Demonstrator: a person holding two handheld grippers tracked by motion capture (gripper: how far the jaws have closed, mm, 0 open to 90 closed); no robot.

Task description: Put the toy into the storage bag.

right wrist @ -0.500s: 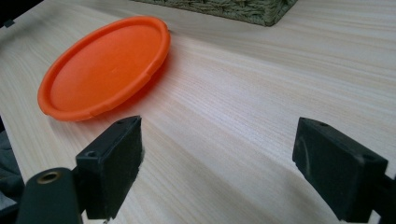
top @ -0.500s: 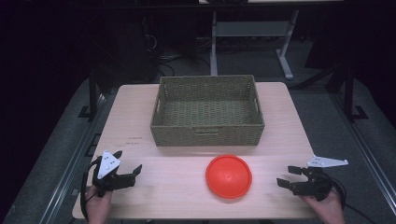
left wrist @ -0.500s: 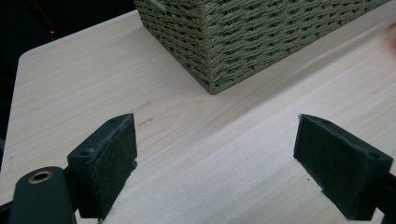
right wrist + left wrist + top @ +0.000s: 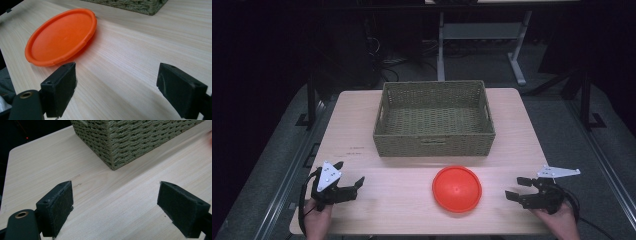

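Plate (image 4: 457, 189) on table (image 4: 522, 135) before basket (image 4: 434, 119)

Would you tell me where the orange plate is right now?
In the high view, the orange plate lies on the table, just before the wicker basket, nearer the right gripper.

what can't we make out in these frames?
- Underside of the orange lid: it lies flat on the table in the high view and the right gripper view.
- Basket: cut off by the top edge in the left gripper view, so its inside is hidden there.
- Small marks on the table near the basket, high view: too small to read.
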